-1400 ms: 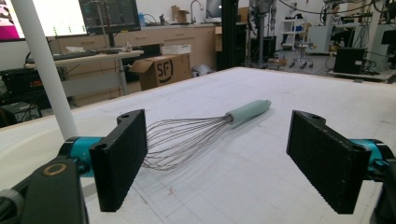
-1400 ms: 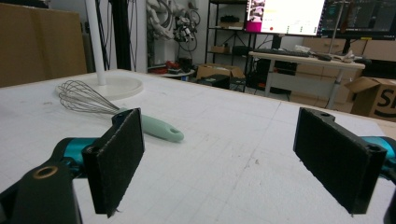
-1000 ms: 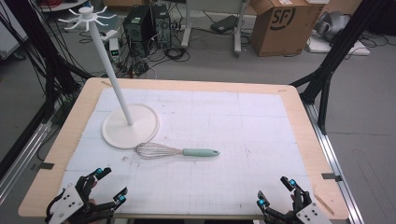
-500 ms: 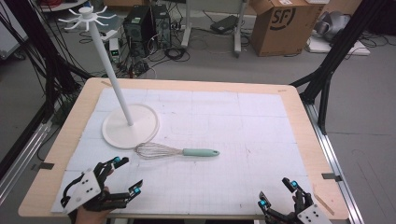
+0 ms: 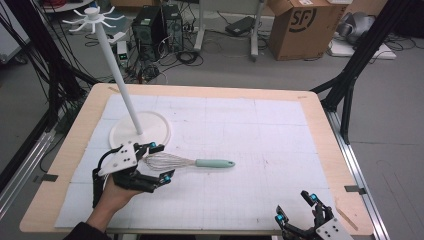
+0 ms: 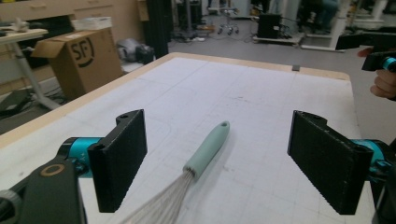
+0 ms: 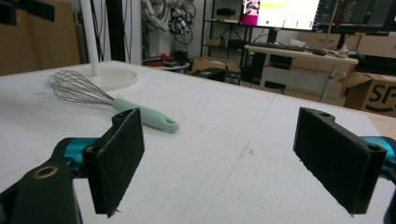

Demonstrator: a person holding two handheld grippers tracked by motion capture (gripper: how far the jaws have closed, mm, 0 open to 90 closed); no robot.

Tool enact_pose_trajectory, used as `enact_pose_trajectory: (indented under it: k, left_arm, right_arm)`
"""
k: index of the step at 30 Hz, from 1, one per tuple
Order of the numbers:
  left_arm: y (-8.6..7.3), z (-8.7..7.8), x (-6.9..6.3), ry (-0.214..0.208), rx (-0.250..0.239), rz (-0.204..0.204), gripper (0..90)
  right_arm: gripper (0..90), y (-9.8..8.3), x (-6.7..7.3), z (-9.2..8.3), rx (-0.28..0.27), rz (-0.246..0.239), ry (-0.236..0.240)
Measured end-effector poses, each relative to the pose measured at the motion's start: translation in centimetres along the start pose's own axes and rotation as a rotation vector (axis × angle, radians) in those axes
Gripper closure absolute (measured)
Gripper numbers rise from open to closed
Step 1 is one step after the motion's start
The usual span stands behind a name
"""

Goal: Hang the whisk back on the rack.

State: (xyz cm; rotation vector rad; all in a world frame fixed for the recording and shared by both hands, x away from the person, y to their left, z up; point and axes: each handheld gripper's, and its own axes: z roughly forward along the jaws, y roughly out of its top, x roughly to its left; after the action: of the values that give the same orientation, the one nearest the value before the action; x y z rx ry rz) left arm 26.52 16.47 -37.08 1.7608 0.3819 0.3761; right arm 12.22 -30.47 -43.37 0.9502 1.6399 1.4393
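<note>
So the whisk [image 5: 187, 162] is lying flat on the white mat [image 5: 260, 145], a bit left of the middle, with its wire end pointing to 9 o'clock and the mint green handle [image 5: 215, 163] pointing to 3 o'clock. The left gripper [image 5: 158, 162] sits right at the wire end, jaws wide apart with one on each side of the wires, not squeezing anything. In the left gripper view the whisk [image 6: 196, 170] runs up the gap between the two black pads, and neither one touches it. At 10 o'clock from the whisk, just beside it, stands a white stand [image 5: 140, 131] with a round base and a tall pole. The right gripper [image 5: 296, 209] is way off at 5 o'clock by the near edge, jaws open too, nothing in them.
</note>
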Motion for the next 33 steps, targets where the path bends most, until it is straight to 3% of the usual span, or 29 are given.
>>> enact_pose_trajectory:
  k: [6, 12, 15, 20, 23, 27, 32, 33]
  left_arm:
    - [1.9, 3.5, 1.6, -0.113, 0.068, 0.017, 26.3]
    - [1.6, 6.6, 3.2, -0.211, 0.197, -0.01, 29.7]
    - [1.6, 7.6, 3.8, -0.263, 0.228, -0.023, 32.3]
    - [1.6, 9.8, 4.7, -0.301, 0.314, -0.015, 32.6]
    - [1.3, 11.1, 5.2, -0.301, 0.375, 0.011, 33.5]
    - [0.3, 12.5, 5.7, -0.315, 0.413, 0.01, 34.6]
    - [-0.8, 13.8, 5.5, -0.331, 0.479, 0.045, 36.6]
    - [-0.6, 14.3, 5.3, -0.331, 0.5, 0.077, 36.6]
  right_arm:
    - [15.5, -0.1, -0.3, 0.0, 0.001, 0.015, -0.007]
    - [15.6, -0.1, -0.3, -0.2, -0.006, 0.014, -0.004]
    - [15.6, -0.1, -0.4, -0.2, -0.009, 0.017, -0.005]
    - [15.6, -0.1, -0.3, -0.2, -0.01, 0.016, -0.003]
    - [15.6, -0.1, -0.3, -0.2, -0.011, 0.015, 0.004]
    - [15.5, -0.1, -0.3, -0.3, -0.01, 0.021, 0.002]
    - [15.5, -0.1, -0.4, -0.4, -0.011, 0.021, 0.0]
    - [15.5, -0.1, -0.4, -0.3, -0.011, 0.021, -0.002]
